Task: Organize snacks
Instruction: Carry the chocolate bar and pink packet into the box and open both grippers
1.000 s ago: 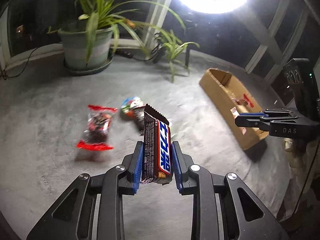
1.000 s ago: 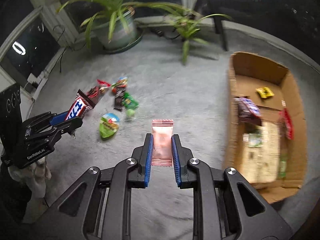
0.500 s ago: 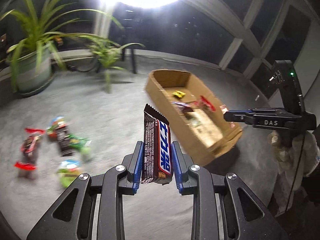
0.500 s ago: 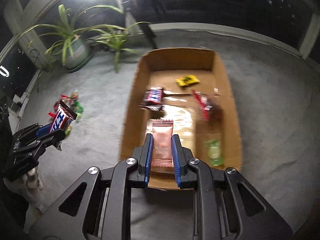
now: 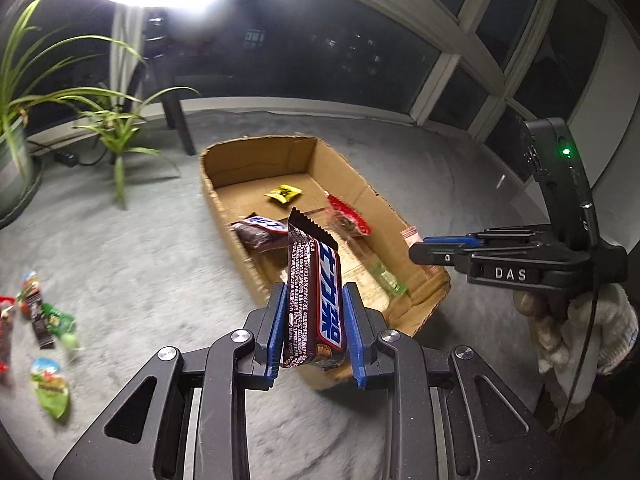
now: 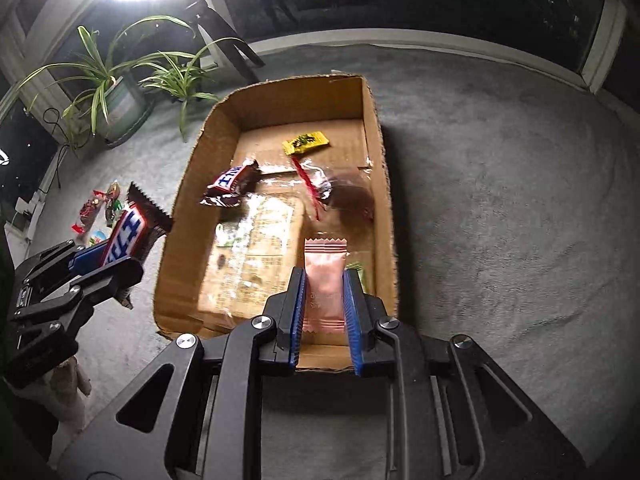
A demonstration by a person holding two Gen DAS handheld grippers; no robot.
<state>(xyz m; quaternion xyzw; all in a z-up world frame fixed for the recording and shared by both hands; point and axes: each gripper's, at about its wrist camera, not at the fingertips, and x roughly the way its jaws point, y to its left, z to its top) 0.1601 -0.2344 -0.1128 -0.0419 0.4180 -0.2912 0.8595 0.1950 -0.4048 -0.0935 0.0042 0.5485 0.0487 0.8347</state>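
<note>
My left gripper is shut on a brown Snickers bar, held upright above the floor just left of the cardboard box. It also shows in the right wrist view. My right gripper is shut on a pink snack packet, held over the near end of the box. The box holds a yellow packet, another Snickers bar, a red-ended clear packet and a green packet.
Several loose snacks lie on the grey carpet at the left. Two potted spider plants stand by the window wall behind the box. A bright lamp glares overhead. A cable runs along the wall.
Both grippers have swung from the loose snack pile toward the box. The right gripper now hangs over the box's near end; the left has come up beside its left wall.
</note>
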